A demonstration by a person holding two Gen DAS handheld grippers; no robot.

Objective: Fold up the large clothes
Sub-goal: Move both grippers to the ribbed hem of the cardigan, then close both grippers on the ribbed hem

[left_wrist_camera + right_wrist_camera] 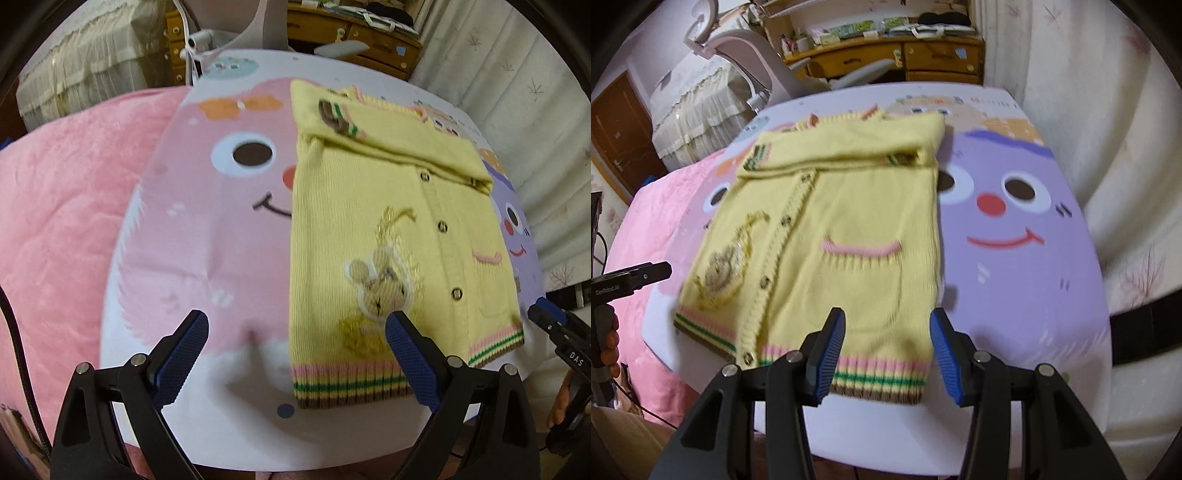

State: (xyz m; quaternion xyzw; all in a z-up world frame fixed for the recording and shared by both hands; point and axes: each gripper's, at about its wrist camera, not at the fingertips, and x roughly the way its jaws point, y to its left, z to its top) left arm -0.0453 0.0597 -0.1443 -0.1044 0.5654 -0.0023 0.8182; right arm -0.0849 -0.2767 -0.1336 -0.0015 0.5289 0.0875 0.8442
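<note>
a: closest to the lens, what do the grippers look like?

b: the left gripper [297, 323] has its jaws spread wide with nothing between them. one blue pad [410, 354] overlaps the striped hem of the yellow cardigan [369, 221] in the picture; the other sits over the pink part of the printed mat [221, 240]. whether it touches the knit, i can't tell.

a: and the right one?

b: the right gripper [888, 332] is parted too, gripping nothing. its pads frame the cardigan's near right corner, above the pink, green and brown hem band.

a: where does the cardigan lie?

b: flat on the mat, buttoned front up, hem toward the grippers. its sleeves are folded across the chest at the far end. a knitted bear patch [380, 284] sits on one panel, a pink-edged pocket [860, 247] on the other.

a: beyond that?

b: a pink blanket [66, 206] beside the mat on the left, a wooden desk [923, 55] at the back, and a pale curtain [1071, 129] on the right.
</note>
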